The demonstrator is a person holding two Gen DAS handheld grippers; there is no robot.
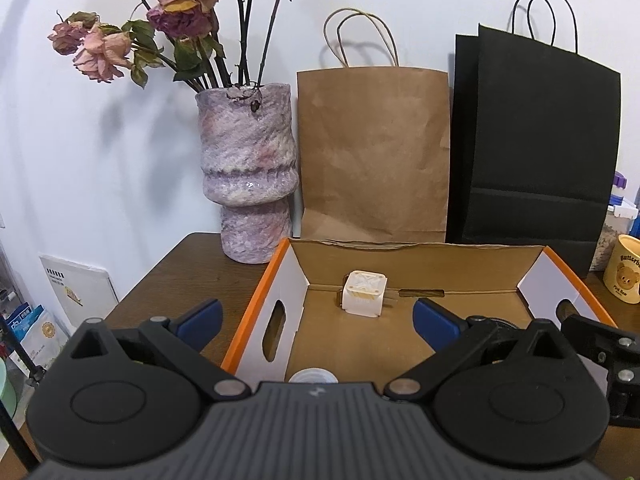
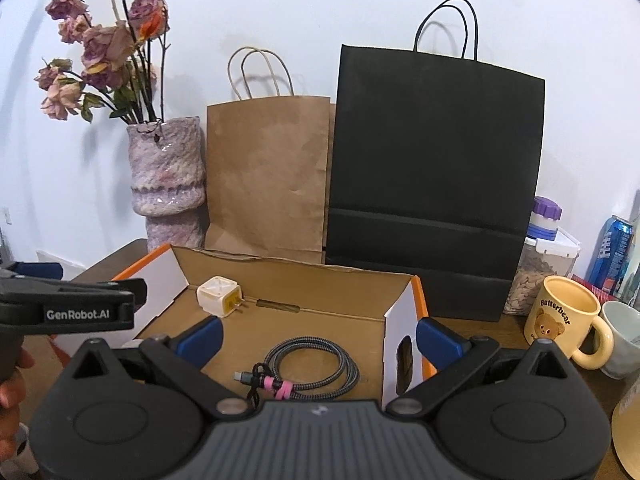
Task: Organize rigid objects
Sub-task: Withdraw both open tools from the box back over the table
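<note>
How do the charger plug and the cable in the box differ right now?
The charger plug is a cream cube with two prongs; the cable is a grey braided coil bound by a pink tie. The charger plug sits against the far wall of the cardboard box; the cable lies nearer the right gripper. Both rest on the box floor, ungripped.

One cardboard box holds one white charger plug and one coiled cable. Behind it stand two paper bags, one brown and one black, plus one vase of dried roses. Two mugs sit at the right, one yellow and one pale, with one blue can behind them.
</note>
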